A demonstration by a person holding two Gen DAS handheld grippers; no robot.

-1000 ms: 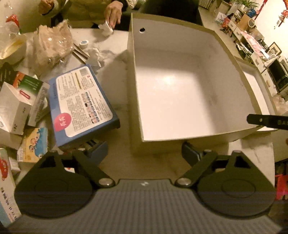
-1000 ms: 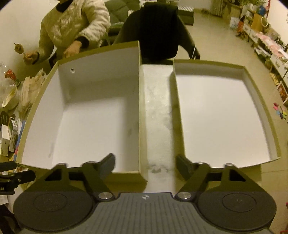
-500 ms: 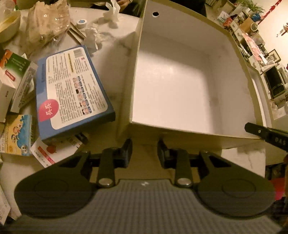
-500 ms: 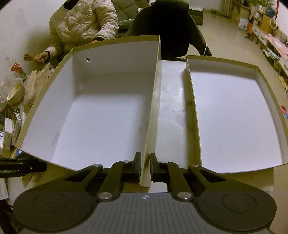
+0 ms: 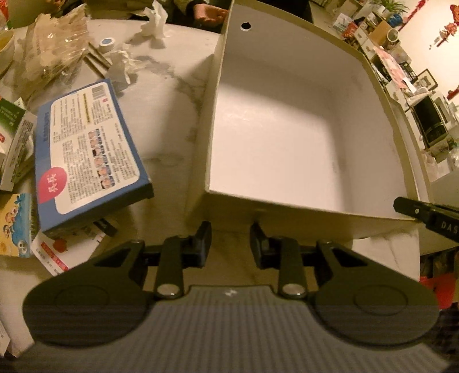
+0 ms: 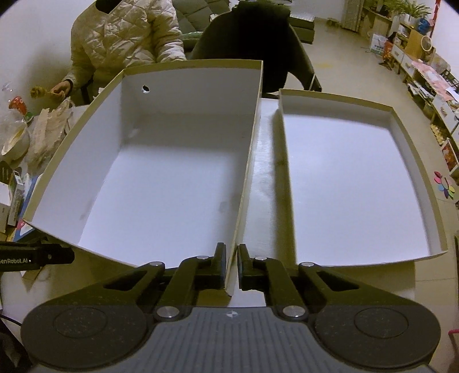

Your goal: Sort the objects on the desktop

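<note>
Both grippers (left [image 5: 230, 241], right [image 6: 232, 265]) angle down, pinching box [image 6: 160, 178].

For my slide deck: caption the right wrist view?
Right tongs shut on the deep box's corner wall, shallow lid beside it.

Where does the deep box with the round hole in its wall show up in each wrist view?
Left wrist: the deep box fills the centre and right, hole at top.
Right wrist: it fills the left half, beside the shallow lid.
Shared landmark: the round hole in its far wall.
</note>
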